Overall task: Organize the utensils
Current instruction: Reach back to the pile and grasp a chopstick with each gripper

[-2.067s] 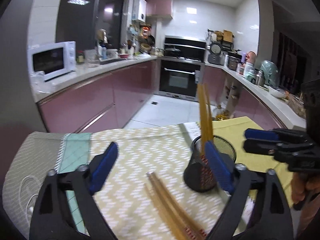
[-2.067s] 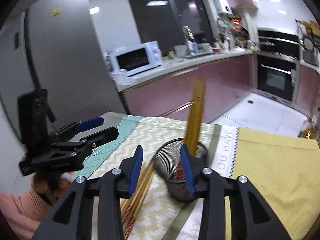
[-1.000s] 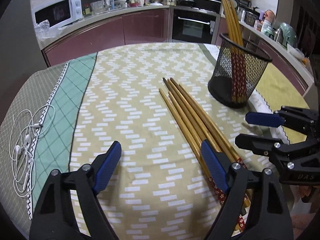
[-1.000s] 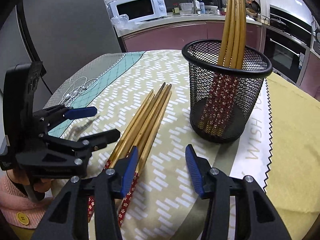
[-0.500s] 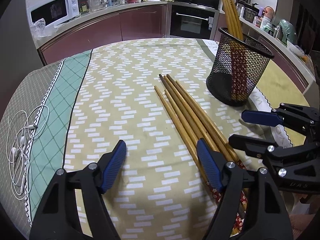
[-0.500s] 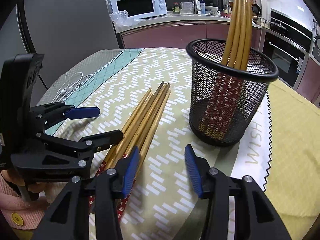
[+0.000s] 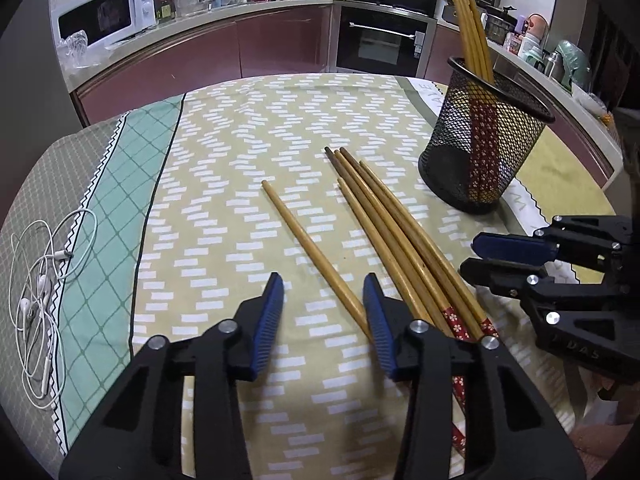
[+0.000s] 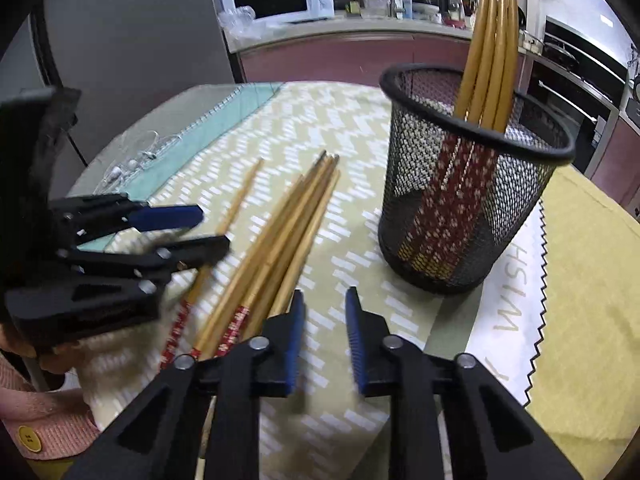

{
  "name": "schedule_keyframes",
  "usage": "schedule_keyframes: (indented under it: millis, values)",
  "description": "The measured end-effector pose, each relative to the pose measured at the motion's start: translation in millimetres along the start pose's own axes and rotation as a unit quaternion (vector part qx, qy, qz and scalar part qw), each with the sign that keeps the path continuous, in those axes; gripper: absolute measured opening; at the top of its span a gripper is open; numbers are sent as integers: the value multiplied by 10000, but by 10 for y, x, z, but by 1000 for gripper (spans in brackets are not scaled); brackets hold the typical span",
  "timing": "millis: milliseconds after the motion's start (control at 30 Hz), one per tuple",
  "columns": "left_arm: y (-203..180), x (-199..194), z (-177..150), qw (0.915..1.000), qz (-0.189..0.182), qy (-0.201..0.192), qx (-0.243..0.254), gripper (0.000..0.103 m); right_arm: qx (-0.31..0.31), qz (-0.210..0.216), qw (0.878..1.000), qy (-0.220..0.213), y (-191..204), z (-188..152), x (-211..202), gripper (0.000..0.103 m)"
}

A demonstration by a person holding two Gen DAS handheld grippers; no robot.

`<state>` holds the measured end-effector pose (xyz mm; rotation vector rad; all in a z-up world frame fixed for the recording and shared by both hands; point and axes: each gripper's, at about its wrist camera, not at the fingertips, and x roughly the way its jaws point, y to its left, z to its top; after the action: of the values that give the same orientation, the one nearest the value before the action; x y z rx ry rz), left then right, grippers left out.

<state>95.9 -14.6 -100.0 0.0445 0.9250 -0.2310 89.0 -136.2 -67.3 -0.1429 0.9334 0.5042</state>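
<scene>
Several wooden chopsticks [image 7: 400, 236] with red patterned ends lie bundled on the patterned tablecloth [image 7: 224, 152]. One single chopstick [image 7: 308, 248] lies apart, left of the bundle. It runs between the jaws of my left gripper [image 7: 324, 312], close to the right pad; the jaws are closing with a gap still showing. A black mesh cup [image 7: 484, 152] stands at the back right with several chopsticks upright in it. My right gripper [image 8: 325, 330] hovers just right of the bundle [image 8: 276, 248], in front of the cup [image 8: 460, 200]. Its jaws are closing with only cloth between them.
White earphones [image 7: 40, 280] lie coiled at the table's left edge. A yellow cloth [image 8: 592, 280] covers the right side beyond a white zigzag strip. A pink sleeve [image 8: 36, 420] shows below the left gripper [image 8: 176, 232]. Kitchen counters and a microwave [image 7: 104, 16] stand behind.
One chopstick has come away from the bundle and now lies to its left, between the left jaws. Both grippers' jaws have narrowed. The hands have hardly shifted.
</scene>
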Motion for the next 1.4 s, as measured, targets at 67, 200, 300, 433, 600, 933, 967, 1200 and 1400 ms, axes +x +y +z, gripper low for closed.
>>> schedule_keyframes:
  millis: [67,200,300,433,600,933,967,1200,1400]
  values:
    - [18,13,12,10000,1,1,-29,39,26,0,10000,6,10,25,8,20]
    - [28,23,33,10000,15,-2,-65,39,95,134,9998,-85,56,83,-11,20]
    - [37,31,32,10000,3,0,-69,39,67,162,9998,-49,84,99,23,20]
    - [33,31,34,10000,0,8,-64,37,67,119,9999,8,70,110,60,22]
    - [52,60,71,10000,4,33,-32,34,-70,-64,9999,73,95,123,116,20]
    - [91,100,129,9995,-18,-33,-304,14,516,298,9982,-3,-89,117,102,6]
    - [96,92,122,9994,-47,-46,-345,14,576,346,9977,-24,-111,104,85,6]
    - [107,-1,80,9988,-183,-126,-443,1,597,500,9968,-206,-149,52,-98,6]
    - [109,-161,70,9983,-366,-178,-413,1,457,745,9952,-448,-133,5,-323,6]
